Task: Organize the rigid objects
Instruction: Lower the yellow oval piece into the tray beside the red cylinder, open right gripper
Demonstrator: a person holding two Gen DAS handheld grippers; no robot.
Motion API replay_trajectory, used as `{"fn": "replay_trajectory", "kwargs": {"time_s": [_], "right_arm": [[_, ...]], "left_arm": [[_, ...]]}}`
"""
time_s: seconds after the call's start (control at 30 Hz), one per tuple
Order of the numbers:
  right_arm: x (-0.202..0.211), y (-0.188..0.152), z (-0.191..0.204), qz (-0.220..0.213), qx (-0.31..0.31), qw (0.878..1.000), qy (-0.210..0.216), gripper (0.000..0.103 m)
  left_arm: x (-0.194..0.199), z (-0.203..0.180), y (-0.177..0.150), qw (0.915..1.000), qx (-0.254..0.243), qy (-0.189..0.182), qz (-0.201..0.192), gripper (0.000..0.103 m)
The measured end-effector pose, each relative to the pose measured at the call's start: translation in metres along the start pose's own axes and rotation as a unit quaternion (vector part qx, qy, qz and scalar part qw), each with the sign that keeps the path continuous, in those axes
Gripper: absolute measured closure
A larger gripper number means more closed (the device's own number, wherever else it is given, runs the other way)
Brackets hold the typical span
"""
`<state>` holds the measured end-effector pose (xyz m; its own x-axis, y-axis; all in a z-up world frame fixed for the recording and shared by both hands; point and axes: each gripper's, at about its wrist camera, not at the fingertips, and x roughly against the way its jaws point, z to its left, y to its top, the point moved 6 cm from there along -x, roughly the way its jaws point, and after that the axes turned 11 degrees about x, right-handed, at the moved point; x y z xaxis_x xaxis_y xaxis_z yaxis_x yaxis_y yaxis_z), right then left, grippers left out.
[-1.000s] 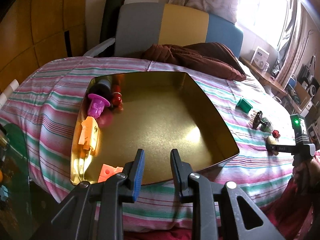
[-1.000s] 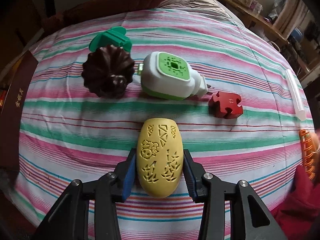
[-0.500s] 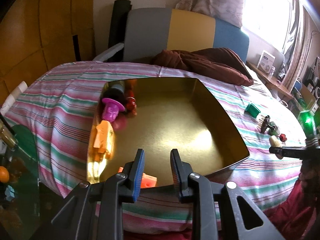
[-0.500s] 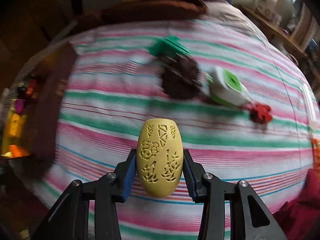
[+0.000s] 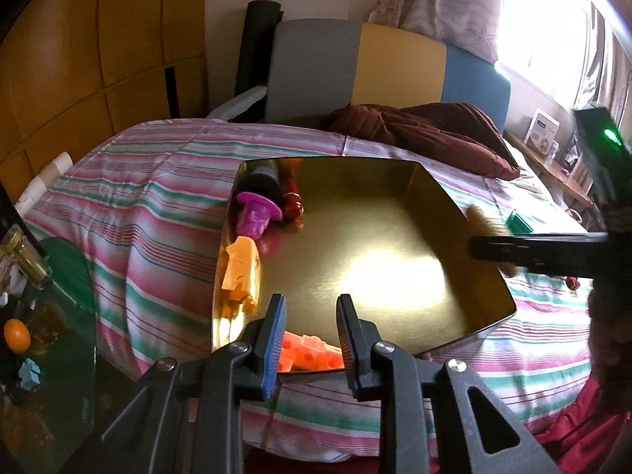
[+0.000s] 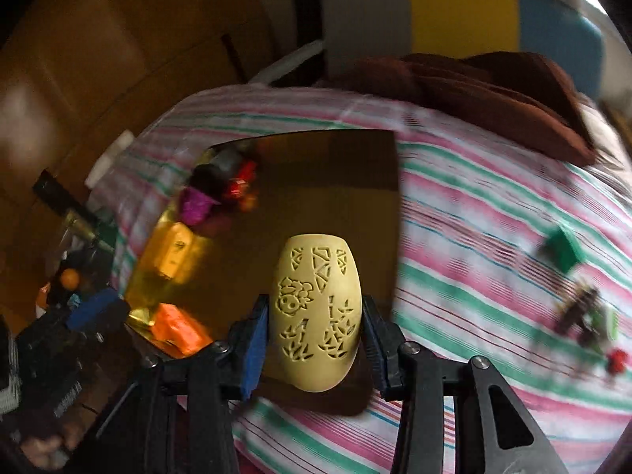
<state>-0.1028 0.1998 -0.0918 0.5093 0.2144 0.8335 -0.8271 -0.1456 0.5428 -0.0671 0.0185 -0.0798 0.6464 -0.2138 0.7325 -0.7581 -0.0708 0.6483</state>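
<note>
Right hand-held gripper (image 6: 315, 330): clamped on the yellow carved oval (image 6: 316, 308), lower centre of frame, in front of the gold tray (image 6: 339, 181) (view blurred). Left hand-held gripper (image 5: 309, 326): jaws apart, holding nothing, bottom centre, at the tray's near rim. Tray contents, left side: purple toy (image 5: 256, 215), orange piece (image 5: 241, 272), red-orange block (image 5: 310, 357). Tray rests on the striped bed (image 5: 150, 205).

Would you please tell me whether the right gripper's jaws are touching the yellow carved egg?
Touching. The right wrist view shows the right gripper with both jaws pressed against the sides of the yellow carved egg.
</note>
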Motion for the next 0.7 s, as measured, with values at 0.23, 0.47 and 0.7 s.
{"fn": "replay_trajectory", "kwargs": {"time_s": [0.23, 0.47, 0.7], "right_arm": [[-0.067, 0.029, 0.038, 0.045, 0.007, 0.999, 0.026, 0.059], [-0.119, 0.059, 0.059, 0.069, -0.031, 0.997, 0.032, 0.059], [-0.154, 0.069, 0.078, 0.097, -0.076, 0.986, 0.115, 0.052]], "left_arm": [[-0.004, 0.019, 0.001, 0.9997, 0.022, 0.008, 0.001, 0.078], [-0.011, 0.047, 0.003, 0.9983, 0.051, 0.027, 0.006, 0.078], [-0.015, 0.063, 0.004, 0.9968, 0.068, 0.042, 0.006, 0.078]]}}
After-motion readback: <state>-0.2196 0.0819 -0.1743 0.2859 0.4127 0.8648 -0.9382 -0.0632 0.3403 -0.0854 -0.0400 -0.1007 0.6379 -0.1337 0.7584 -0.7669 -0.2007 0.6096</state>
